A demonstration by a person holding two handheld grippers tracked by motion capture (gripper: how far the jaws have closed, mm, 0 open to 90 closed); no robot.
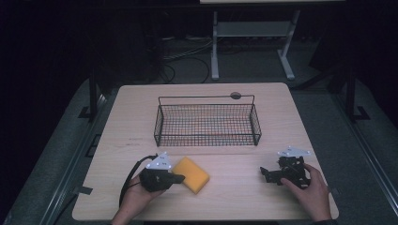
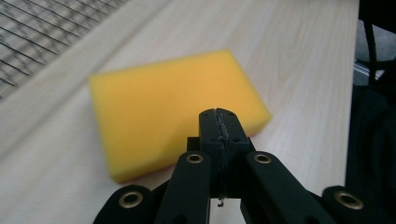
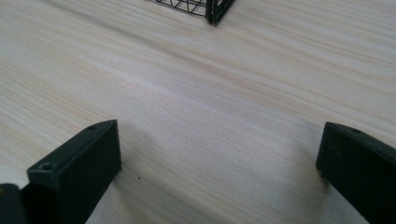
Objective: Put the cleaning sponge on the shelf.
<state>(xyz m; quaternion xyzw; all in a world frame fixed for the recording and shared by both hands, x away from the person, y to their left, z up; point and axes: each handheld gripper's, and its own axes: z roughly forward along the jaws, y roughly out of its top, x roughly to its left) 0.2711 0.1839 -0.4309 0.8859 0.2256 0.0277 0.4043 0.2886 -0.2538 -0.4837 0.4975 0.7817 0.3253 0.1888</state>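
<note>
1. Room: dark, black surround, grey floor. A white-legged frame (image 1: 253, 37) stands beyond the desk's far edge, with loose cables (image 1: 187, 58) on the floor beside it.
2. Desk (image 1: 131, 117): pale wood-grain top with rounded corners, lit from above. A small dark round mark (image 1: 235, 95) sits near the far edge, just behind the basket.
3. Wire basket (image 1: 207, 124): black mesh, rectangular, open top, standing upright at the middle of the desk, nearer the far edge. Nothing visible inside. Its mesh shows at the top-left corner of the left gripper view (image 2: 37, 32), and one corner at the top of the right gripper view (image 3: 210, 9).
4. Yellow sponge (image 1: 191, 174): flat block lying on the desk between the basket and the near edge, left of centre, well apart from the basket. In the left gripper view (image 2: 173, 107) it lies flat, with a reddish strip along its bottom edge.
5. Left claw (image 1: 180, 177): held in the person's left hand (image 1: 136, 199) near the near-left part of the desk, grey plate on top, cable trailing. Jaws clenched flat together with nothing between them; tips (image 2: 218, 116) are over or against the near side of the sponge, contact can't be told.
6. Right claw (image 1: 264, 172): held in the right hand (image 1: 312, 190) near the near-right corner, low over bare desk. Jaws released, standing wide apart (image 3: 219, 140), with plain wood between them.
</note>
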